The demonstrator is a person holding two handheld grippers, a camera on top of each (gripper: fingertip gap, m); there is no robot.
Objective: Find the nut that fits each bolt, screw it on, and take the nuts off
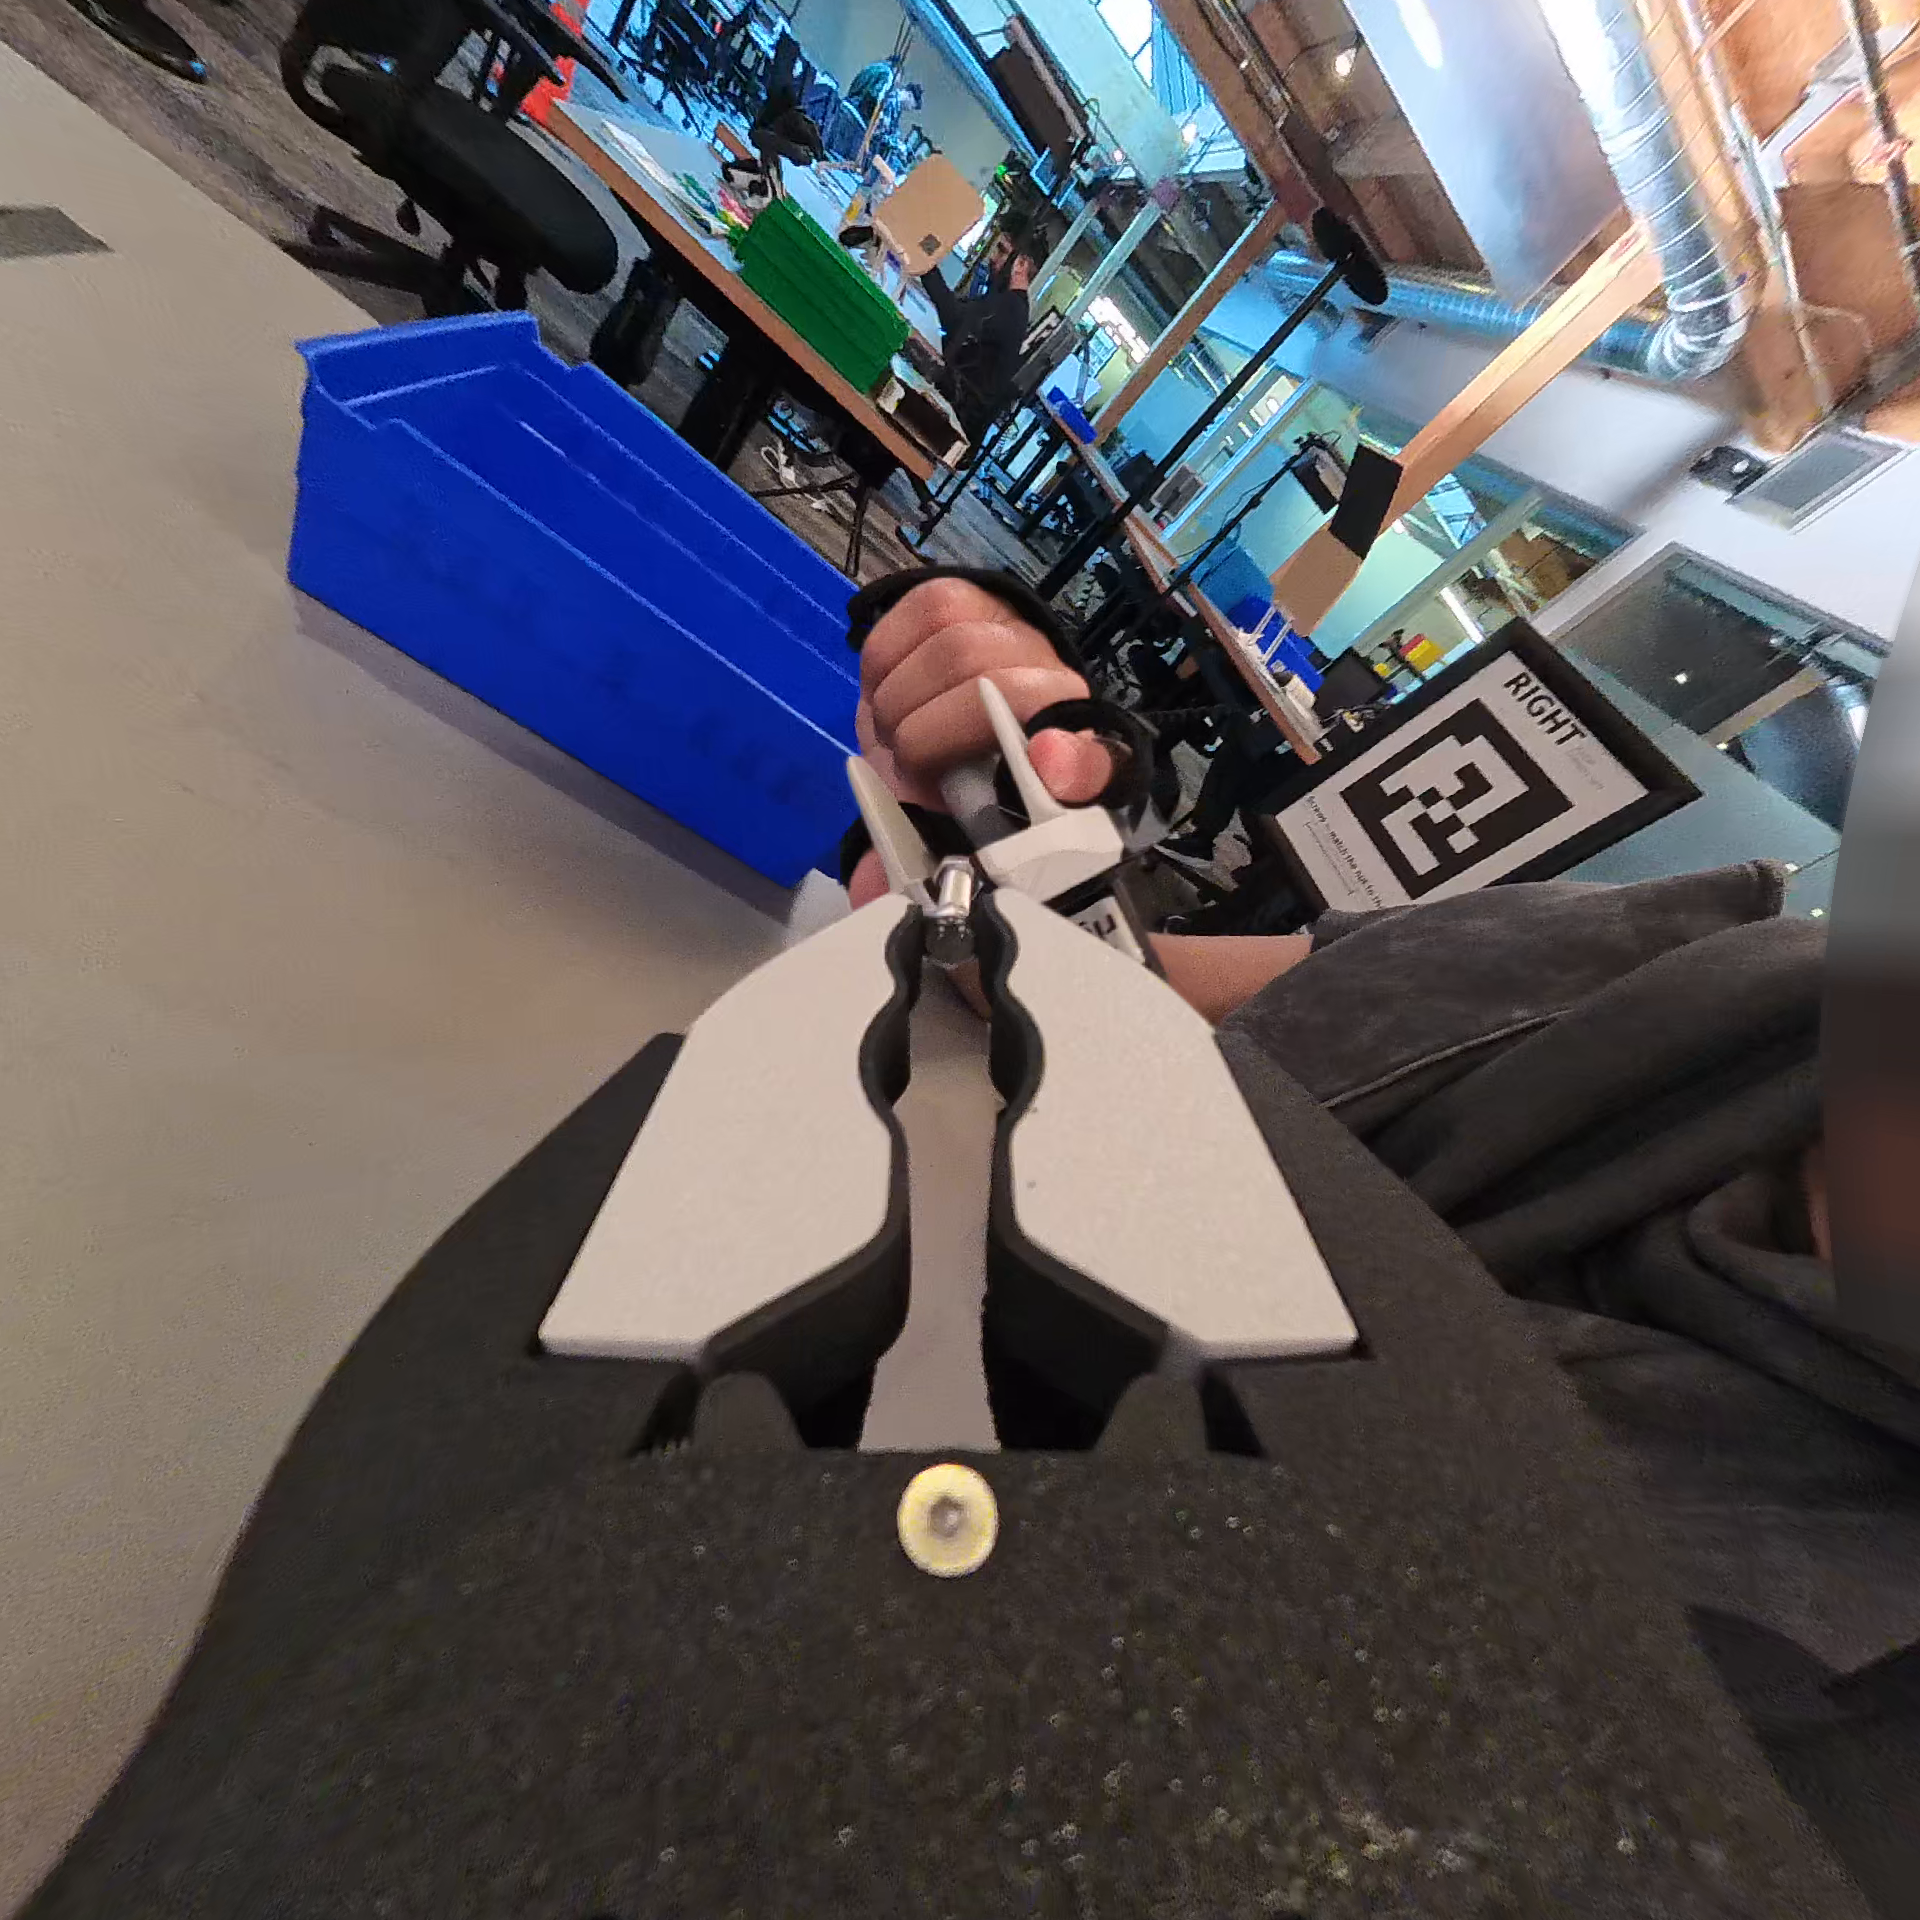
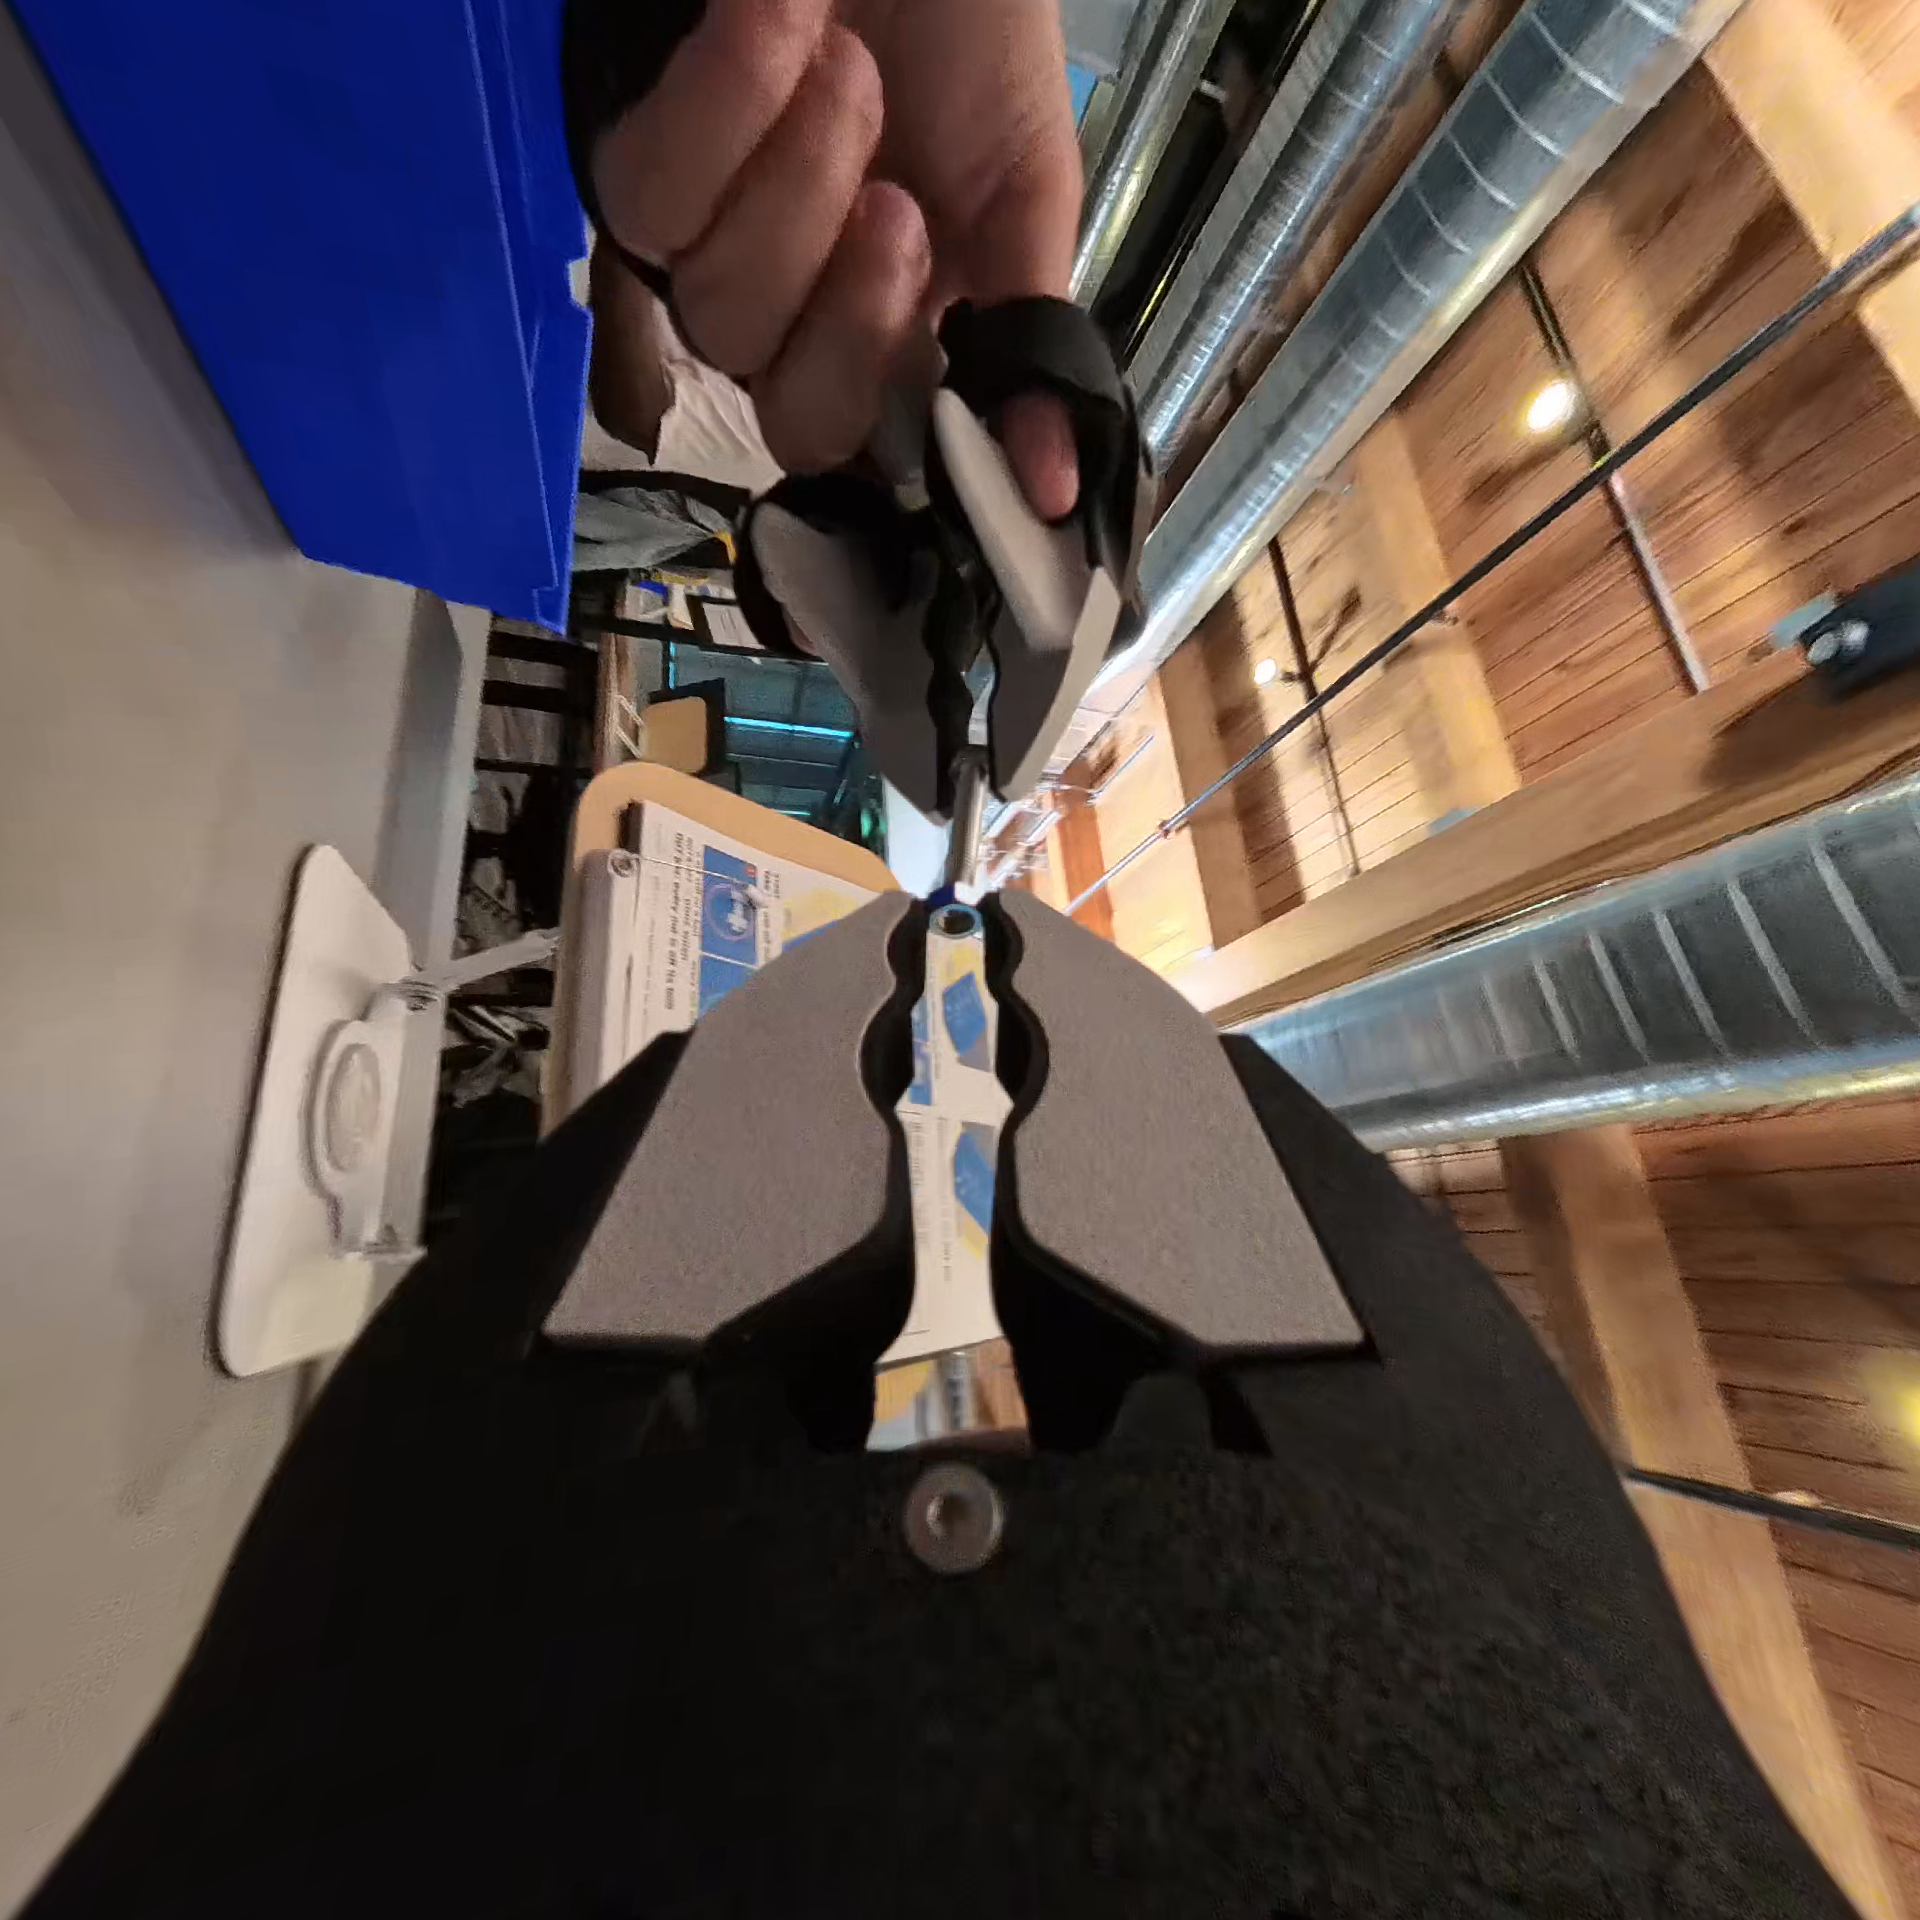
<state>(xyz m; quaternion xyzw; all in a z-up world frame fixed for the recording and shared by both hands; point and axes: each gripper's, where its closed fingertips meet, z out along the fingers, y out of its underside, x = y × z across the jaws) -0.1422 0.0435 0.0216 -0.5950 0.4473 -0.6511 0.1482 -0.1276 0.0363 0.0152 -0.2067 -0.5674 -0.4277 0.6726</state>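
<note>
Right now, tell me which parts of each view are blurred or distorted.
Left wrist view: wide-angle bending tilts the room; bolt at the left gripper is sharp, and the right edge carries an overlaid blur patch. Right wrist view: motion blur smears the wooden ceiling and ducts; nut stays sharp.

The bolt (image 2: pixel 968 805) head is hidden inside the far gripper's fingers. The blue bin (image 2: pixel 343 270) is cut off by the top edge.
</note>
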